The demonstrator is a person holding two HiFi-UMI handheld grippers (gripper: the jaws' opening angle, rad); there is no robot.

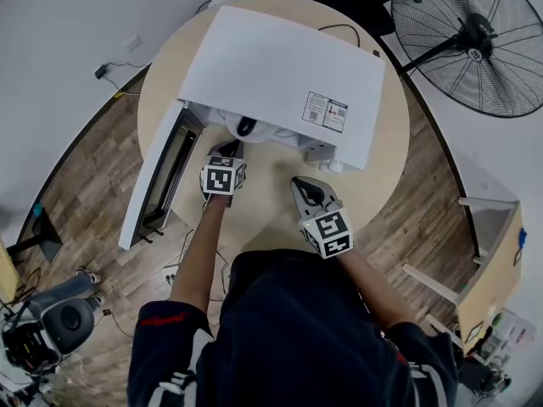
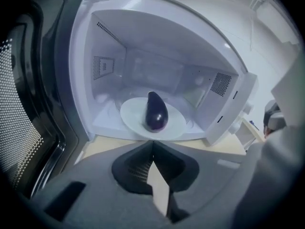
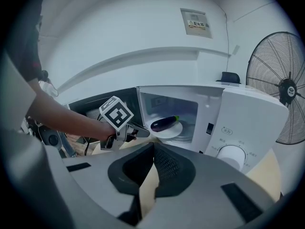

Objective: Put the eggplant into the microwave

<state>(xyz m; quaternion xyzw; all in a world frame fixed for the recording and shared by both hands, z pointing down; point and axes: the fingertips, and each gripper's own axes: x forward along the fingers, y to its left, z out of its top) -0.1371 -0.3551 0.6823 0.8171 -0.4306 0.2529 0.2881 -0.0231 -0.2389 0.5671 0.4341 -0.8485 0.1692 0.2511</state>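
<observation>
I'm looking down on the round table (image 1: 386, 155), the microwave (image 1: 280, 75) filling its far half and the door (image 1: 157, 176) swung wide past the left edge, so the cavity is open to me. Inside, the white plate (image 2: 178, 123) sits mid-floor with the eggplant (image 2: 156, 112) lying on it, so I'd judge the placing done and the door next. My left gripper (image 2: 153, 149) hangs just outside the opening, jaws pressed together on nothing, and my right gripper (image 3: 153, 151) waits near the front edge, also closed and empty.
</observation>
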